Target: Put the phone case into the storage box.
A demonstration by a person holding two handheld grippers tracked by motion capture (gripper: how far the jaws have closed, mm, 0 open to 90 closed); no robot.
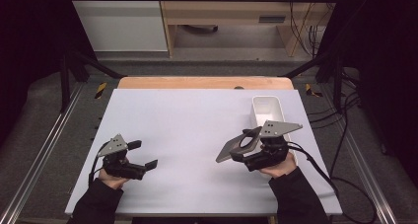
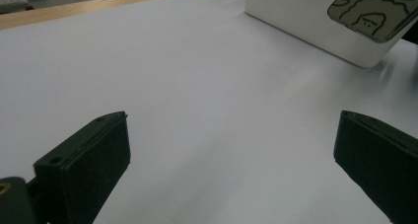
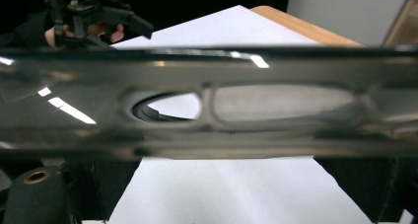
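Note:
My right gripper [image 1: 245, 145] is shut on a flat grey slab [image 1: 235, 146], shaped like a phone or a phone case, and holds it tilted above the white tabletop [image 1: 187, 120]. In the right gripper view the slab [image 3: 207, 103] lies edge-on across the jaws, glossy, with a round and an oblong cut-out. Its other face [image 2: 374, 9] carries black doodle lines in the left gripper view. My left gripper [image 1: 143, 154] is at the front left, open [image 2: 234, 130], with nothing between its jaws. It rests low over the table.
A white rectangular bin [image 1: 267, 113] stands at the right, just beyond the right gripper, also seen as a white box [image 2: 305, 17]. A wooden table edge [image 1: 204, 82] runs along the far side. Black frame rails and cables flank the table.

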